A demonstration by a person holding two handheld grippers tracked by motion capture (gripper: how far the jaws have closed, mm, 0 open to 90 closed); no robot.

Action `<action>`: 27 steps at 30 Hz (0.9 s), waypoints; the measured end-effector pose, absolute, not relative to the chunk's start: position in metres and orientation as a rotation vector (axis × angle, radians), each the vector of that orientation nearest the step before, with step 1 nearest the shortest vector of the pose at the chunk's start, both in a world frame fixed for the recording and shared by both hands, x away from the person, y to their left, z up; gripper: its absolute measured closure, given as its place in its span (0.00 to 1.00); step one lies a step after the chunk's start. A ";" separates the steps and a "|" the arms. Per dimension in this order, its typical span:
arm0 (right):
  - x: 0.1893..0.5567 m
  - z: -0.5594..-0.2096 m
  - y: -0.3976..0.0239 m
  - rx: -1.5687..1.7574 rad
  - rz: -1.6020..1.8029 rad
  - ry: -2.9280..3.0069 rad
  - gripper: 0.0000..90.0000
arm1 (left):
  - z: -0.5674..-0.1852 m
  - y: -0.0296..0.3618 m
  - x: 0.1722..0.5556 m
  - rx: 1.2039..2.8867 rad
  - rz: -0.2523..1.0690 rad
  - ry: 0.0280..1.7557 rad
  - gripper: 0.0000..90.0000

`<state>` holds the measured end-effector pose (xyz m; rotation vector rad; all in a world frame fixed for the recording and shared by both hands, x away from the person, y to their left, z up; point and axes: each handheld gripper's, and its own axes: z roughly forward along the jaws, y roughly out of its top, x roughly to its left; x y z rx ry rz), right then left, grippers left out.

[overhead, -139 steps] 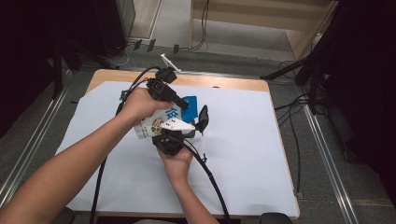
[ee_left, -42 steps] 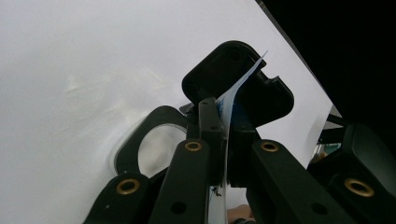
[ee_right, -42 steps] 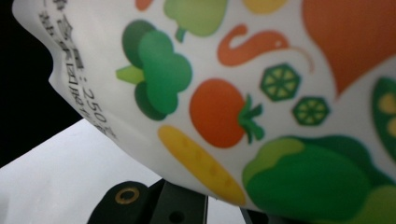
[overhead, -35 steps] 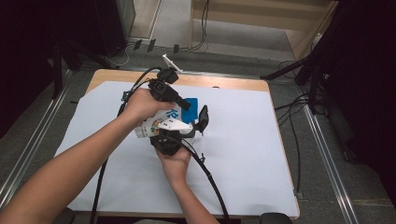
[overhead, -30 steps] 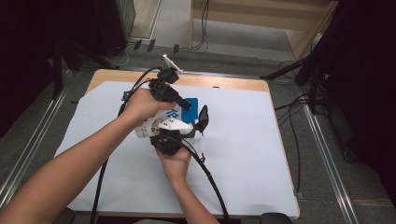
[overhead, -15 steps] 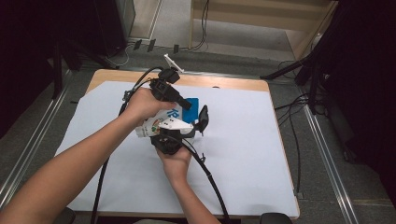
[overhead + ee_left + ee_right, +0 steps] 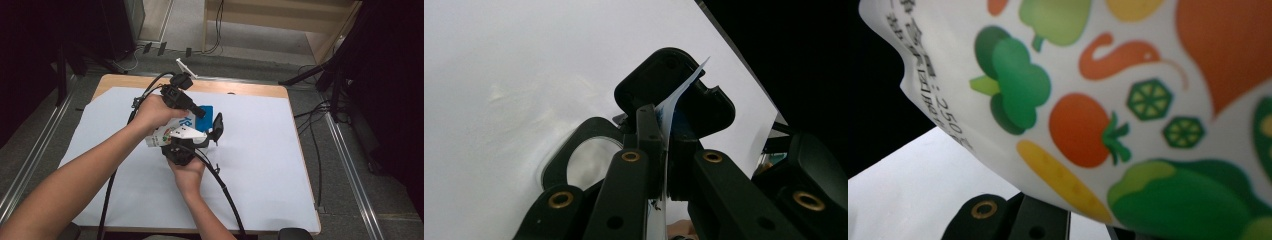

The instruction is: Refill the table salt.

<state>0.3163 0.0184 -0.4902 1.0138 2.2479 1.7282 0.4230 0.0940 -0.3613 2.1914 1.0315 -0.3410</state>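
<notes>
A white pouch [image 7: 176,131] printed with vegetables and a blue end [image 7: 206,109] is held up over the middle of the table between both hands. My left gripper [image 7: 201,112] comes in from the upper left and is shut on the pouch's thin blue-and-white edge [image 7: 680,91], which stands pinched between its pads [image 7: 647,131]. My right gripper [image 7: 189,141] reaches up from below and is shut on the pouch's lower part. In the right gripper view the printed pouch [image 7: 1128,100] lies close over the jaws and hides their tips.
A white sheet [image 7: 260,165] covers the wooden table [image 7: 240,89]. Black cables [image 7: 225,192] trail from both grippers toward the near edge. Dark floor, rails and more cables surround the table.
</notes>
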 end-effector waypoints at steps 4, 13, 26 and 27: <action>0.316 -0.491 0.019 1.018 1.734 2.247 1.00 | -0.361 0.094 0.423 2.192 -0.338 1.031 0.99; 0.317 -0.492 0.019 1.018 1.728 2.245 1.00 | -0.361 0.094 0.422 2.193 -0.340 1.023 0.99; 0.311 -0.492 0.027 0.935 1.702 2.257 1.00 | -0.360 0.090 0.420 2.186 -0.344 1.007 0.99; 0.312 -0.492 0.027 0.941 1.703 2.261 1.00 | -0.360 0.090 0.419 2.186 -0.347 1.011 0.99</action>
